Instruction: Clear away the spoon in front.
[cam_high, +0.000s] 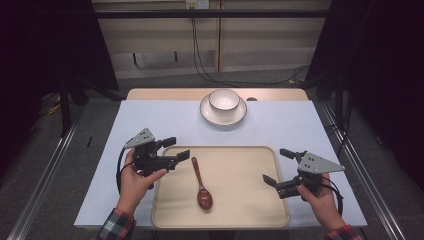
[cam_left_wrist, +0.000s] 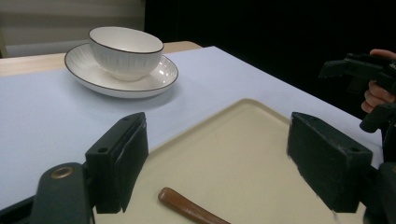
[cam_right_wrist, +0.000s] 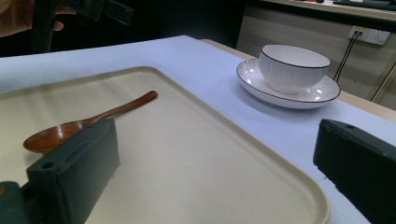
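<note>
Since the wooden spoon (cam_high: 200, 182) lies loose on the tray (cam_high: 250, 200), every place below is read from that tray.
Spoon, place: flat on the tray's left half, touching neither gripper.
Spoon, long axis: handle tip toward the tray's far edge, bowl toward the near edge, leaning slightly rightward.
Left gripper (cam_high: 176, 149): at the tray's far-left corner, jaws spread apart and empty; the handle tip (cam_left_wrist: 170, 196) lies just below and between them.
Right gripper (cam_high: 279, 167): at the tray's right edge, jaws likewise apart and empty; well apart from the spoon.
Nearer hand: the left, judged by the handle end lying just beside it.
Bowl (cam_high: 224, 99) on saucer (cam_high: 223, 116): beyond the tray's far edge, well apart, untouched.
</note>
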